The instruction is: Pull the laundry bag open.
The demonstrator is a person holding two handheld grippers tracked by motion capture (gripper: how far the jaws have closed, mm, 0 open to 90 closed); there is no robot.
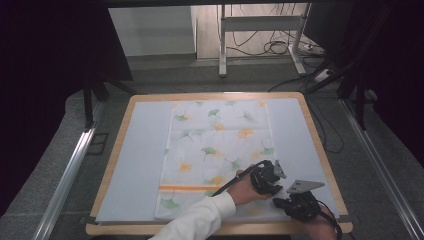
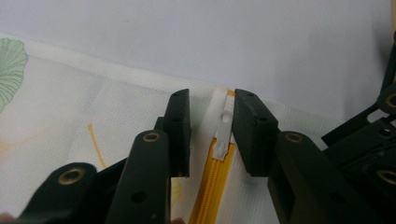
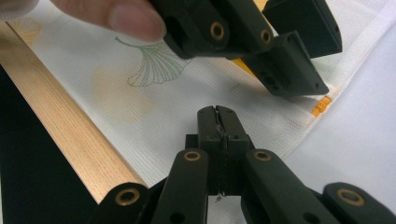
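The pillowcase [image 1: 215,155] is seen in the high view spread flat on the table [image 1: 145,150], with both grippers set at its near right corner. In the left gripper view, the white zipper pull [image 2: 224,135] is framed between the parted jaws of the left gripper [image 2: 212,135], above the orange zipper [image 2: 212,186]. In the right gripper view, the right gripper [image 3: 218,126] is shown with jaws pressed together over the fabric; whether cloth is pinched cannot be told.
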